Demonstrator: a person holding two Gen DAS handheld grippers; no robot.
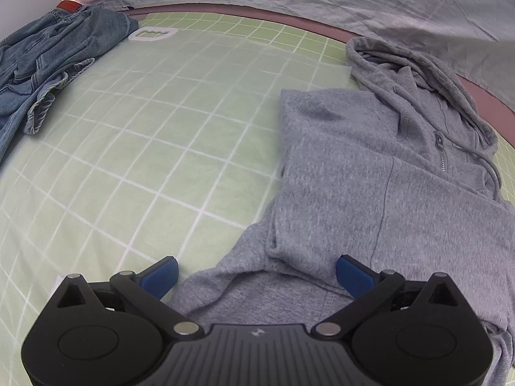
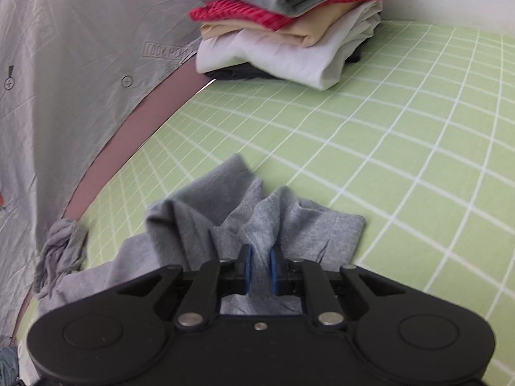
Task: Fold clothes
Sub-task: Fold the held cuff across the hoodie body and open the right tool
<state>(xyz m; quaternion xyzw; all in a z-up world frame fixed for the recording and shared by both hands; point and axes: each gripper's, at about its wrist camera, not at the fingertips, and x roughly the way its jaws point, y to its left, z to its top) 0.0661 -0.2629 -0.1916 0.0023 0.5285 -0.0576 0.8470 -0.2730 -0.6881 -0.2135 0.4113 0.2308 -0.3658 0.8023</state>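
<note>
A grey zip hoodie (image 1: 370,173) lies on the green checked sheet (image 1: 161,148), hood toward the far right, its left side folded over the front. My left gripper (image 1: 257,275) is open, its blue pads on either side of the hoodie's lower left part, just above the cloth. In the right wrist view my right gripper (image 2: 259,268) is shut on a bunched fold of the grey hoodie (image 2: 257,215) and holds it raised off the sheet (image 2: 402,160).
Crumpled blue jeans (image 1: 48,64) lie at the far left. A stack of folded clothes (image 2: 289,22) stands at the back of the bed. A grey printed cloth (image 2: 64,64) hangs along the far side, above a pink edge (image 2: 135,122).
</note>
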